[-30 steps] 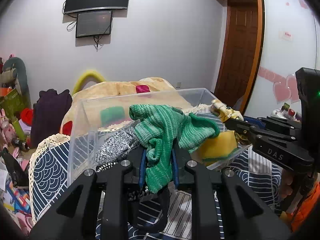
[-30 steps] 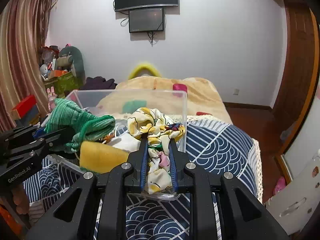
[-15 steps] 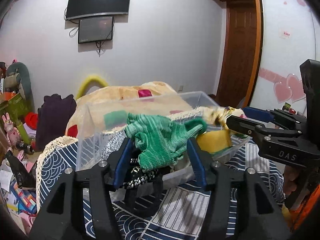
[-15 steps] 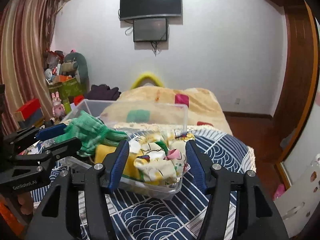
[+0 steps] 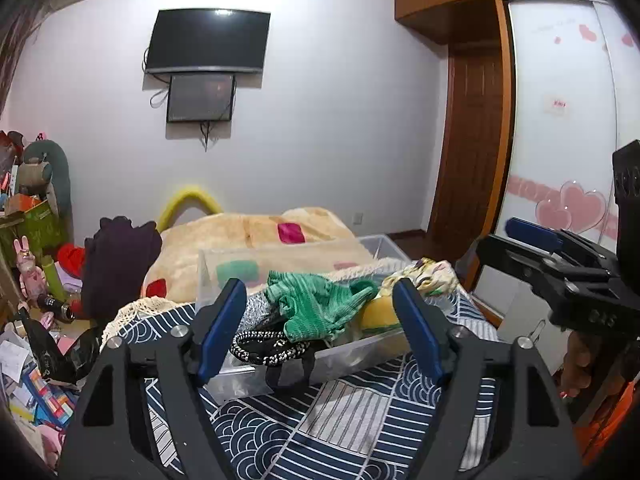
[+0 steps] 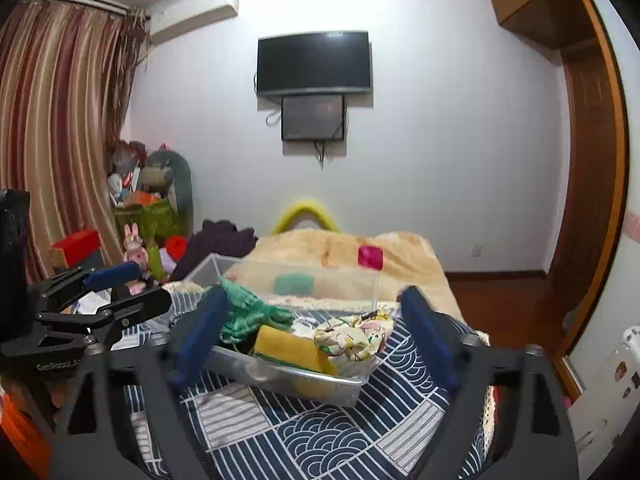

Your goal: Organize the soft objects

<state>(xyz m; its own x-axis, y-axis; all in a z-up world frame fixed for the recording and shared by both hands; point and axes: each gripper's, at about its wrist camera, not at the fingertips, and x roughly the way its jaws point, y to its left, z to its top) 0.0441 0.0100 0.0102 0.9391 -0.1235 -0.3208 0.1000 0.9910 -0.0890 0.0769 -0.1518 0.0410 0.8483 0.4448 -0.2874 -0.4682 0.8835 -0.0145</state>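
A clear plastic bin (image 5: 360,350) (image 6: 344,386) stands on the navy patterned bedspread. In it lie a green knit cloth (image 5: 320,306) (image 6: 248,314), a yellow sponge (image 5: 378,316) (image 6: 292,350), a floral cloth (image 5: 424,278) (image 6: 352,338), a grey cloth (image 5: 256,314) and a black-and-white cord (image 5: 268,346). My left gripper (image 5: 320,330) is open and empty, just in front of the bin. My right gripper (image 6: 316,338) is open and empty, also back from the bin. Each gripper shows in the other's view, the left one (image 6: 108,292) and the right one (image 5: 536,248).
The bedspread (image 5: 340,420) covers the surface under the bin. Behind lie a beige blanket (image 5: 260,236) and a dark purple garment (image 5: 116,264). Toys and boxes (image 5: 32,240) crowd the left side. A wardrobe (image 5: 560,140) and a wooden door stand right.
Both grippers opened, dropping the green cloth and the floral cloth into the bin, then drew back and up from the bin.
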